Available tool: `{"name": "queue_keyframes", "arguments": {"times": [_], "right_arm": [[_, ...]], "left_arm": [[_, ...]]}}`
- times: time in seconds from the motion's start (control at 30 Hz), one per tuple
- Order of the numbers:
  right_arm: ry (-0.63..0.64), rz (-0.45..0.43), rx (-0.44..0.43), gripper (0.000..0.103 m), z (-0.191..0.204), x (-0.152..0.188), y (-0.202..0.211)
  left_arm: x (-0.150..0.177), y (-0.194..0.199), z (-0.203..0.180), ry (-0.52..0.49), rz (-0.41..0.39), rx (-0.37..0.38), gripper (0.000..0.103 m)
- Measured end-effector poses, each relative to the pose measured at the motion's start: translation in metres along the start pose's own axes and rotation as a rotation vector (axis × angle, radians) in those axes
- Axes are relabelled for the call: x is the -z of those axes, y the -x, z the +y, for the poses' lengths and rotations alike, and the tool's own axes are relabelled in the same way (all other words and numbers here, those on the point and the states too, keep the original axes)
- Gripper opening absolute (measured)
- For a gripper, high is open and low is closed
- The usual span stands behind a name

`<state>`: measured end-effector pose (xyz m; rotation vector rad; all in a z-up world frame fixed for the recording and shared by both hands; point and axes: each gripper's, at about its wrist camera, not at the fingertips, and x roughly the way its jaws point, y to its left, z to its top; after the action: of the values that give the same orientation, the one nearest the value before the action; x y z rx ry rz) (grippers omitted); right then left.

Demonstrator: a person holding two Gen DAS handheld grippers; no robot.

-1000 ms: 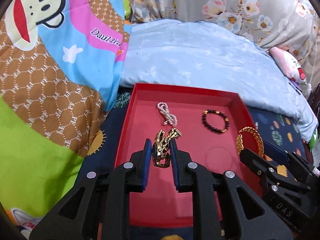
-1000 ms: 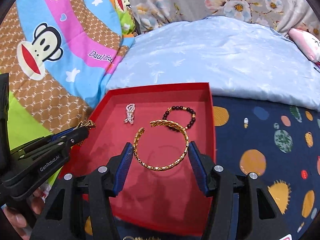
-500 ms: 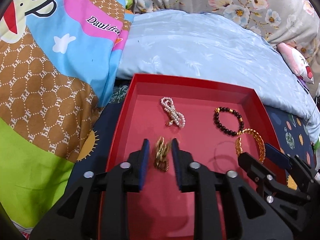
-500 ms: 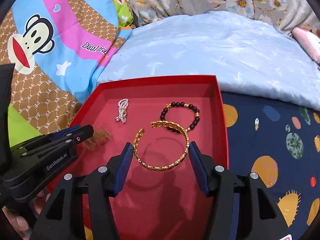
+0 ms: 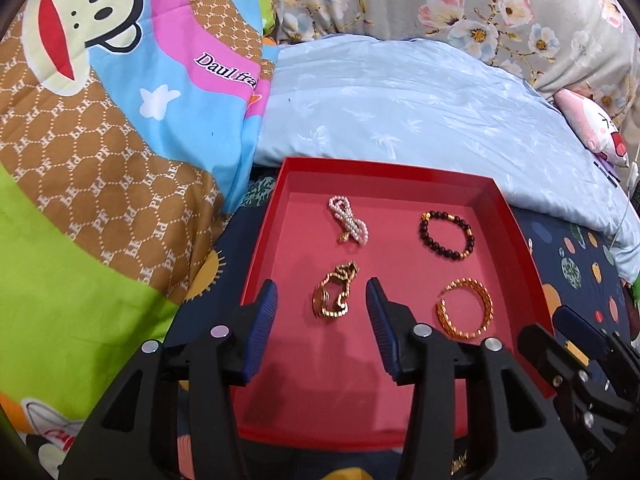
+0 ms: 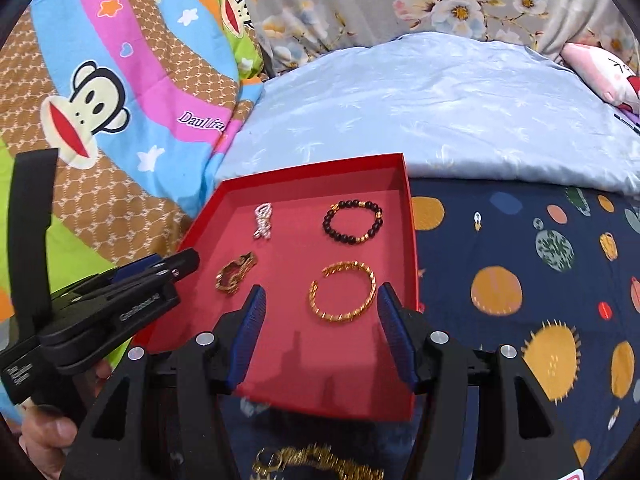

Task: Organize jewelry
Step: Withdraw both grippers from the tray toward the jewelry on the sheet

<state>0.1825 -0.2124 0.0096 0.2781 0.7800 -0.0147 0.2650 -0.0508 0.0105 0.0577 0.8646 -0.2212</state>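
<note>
bare tray floor [image 5: 400,264] between bracelets

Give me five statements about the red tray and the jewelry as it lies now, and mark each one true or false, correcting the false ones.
1. Four pieces of jewelry lie in the red tray. True.
2. The left gripper is clamped on the gold chain. False: its jaws have just been opening, and the chain lies on the tray floor between them, untouched.
3. The dark bead bracelet lies farther from the grippers than the gold bangle. True.
4. The pearl piece lies outside the tray on the bedsheet. False: it lies inside, near the far wall.
5. The right gripper holds the gold bangle lifted. False: its jaws stand open on either side, and the bangle rests flat in the tray.
</note>
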Motion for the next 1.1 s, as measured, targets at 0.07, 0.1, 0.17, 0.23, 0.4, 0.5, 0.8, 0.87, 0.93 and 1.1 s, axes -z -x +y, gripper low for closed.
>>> {"name": "queue_keyframes", "arguments": {"times": [0.07, 0.1, 0.17, 0.23, 0.4, 0.5, 0.8, 0.87, 0.93, 1.1], "right_arm": [[0.004, -0.002, 0.001, 0.057, 0.003, 0.006, 0.010], [0.005, -0.004, -0.001, 0.057, 0.005, 0.010, 0.016], [0.003, -0.005, -0.004, 0.057, 0.007, 0.017, 0.026], [-0.002, -0.006, -0.007, 0.057, 0.008, 0.025, 0.034], [-0.021, 0.017, -0.023, 0.057, 0.011, 0.052, 0.053], [-0.028, 0.034, -0.027, 0.057, 0.009, 0.070, 0.062], [-0.003, 0.096, 0.023, 0.057, -0.001, 0.124, 0.079], [-0.003, 0.108, 0.027, 0.057, -0.004, 0.133, 0.081], [-0.016, 0.119, 0.017, 0.057, -0.006, 0.141, 0.082], [-0.011, 0.137, 0.010, 0.057, -0.005, 0.151, 0.081]], "left_arm": [[0.004, 0.008, -0.001, 0.000, 0.000, -0.001, 0.044], [0.007, 0.013, -0.001, 0.000, -0.002, 0.001, 0.044], [0.012, 0.020, -0.001, -0.002, -0.008, -0.002, 0.045], [0.019, 0.029, -0.001, -0.007, -0.013, -0.009, 0.048], [0.042, 0.047, 0.004, -0.003, 0.000, 0.001, 0.051], [0.060, 0.057, 0.007, -0.004, 0.008, 0.000, 0.051], [0.118, 0.073, 0.025, 0.034, 0.076, 0.002, 0.051], [0.131, 0.074, 0.032, 0.045, 0.097, 0.002, 0.051], [0.143, 0.074, 0.039, 0.048, 0.116, -0.003, 0.051], [0.163, 0.073, 0.056, 0.068, 0.151, -0.001, 0.051]]}}
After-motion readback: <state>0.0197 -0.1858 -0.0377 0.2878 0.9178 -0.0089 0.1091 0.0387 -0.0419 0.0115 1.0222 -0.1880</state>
